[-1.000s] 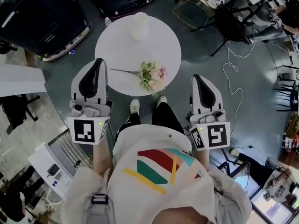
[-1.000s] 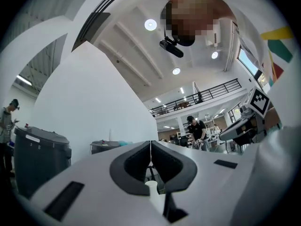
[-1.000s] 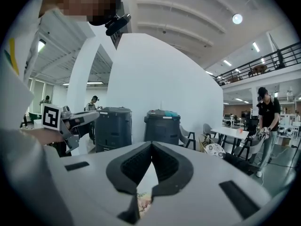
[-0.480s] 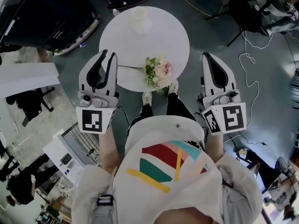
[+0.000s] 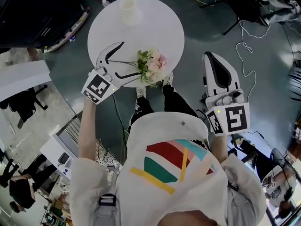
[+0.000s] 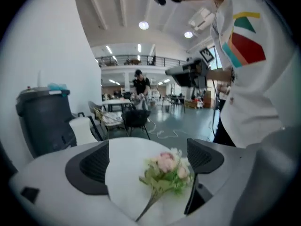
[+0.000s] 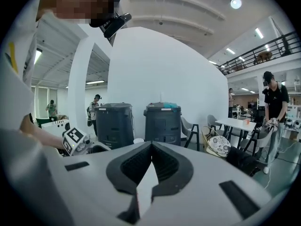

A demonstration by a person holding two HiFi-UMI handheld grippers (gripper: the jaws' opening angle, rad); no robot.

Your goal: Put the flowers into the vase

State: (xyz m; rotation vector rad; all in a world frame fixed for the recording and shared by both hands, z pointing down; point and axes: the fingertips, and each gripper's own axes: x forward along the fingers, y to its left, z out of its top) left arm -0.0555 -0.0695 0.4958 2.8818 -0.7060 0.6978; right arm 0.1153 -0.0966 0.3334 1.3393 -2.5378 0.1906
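Pink and green flowers [image 5: 151, 66] lie sideways at upper centre, stem pointing left; cream vase [image 5: 130, 11] stands upright at the top

Left tongs [image 5: 130, 59], jaws just opened wide astride the flowers [image 5: 151, 66]; right tongs [image 5: 211, 56] closed, empty.

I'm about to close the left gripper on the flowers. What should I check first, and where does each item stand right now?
1. Left gripper open: ok; its jaws have just been opening and stand wide apart.
2. Flowers lined up: ok; the stem lies between the jaws, pads not on it.
3. Jaws low enough to catch the stem: cannot tell.
4. Vase upright, apart from the flowers, at the far edge of the table: ok.
5. Right gripper out of the way: ok; shut, empty, beside the table.
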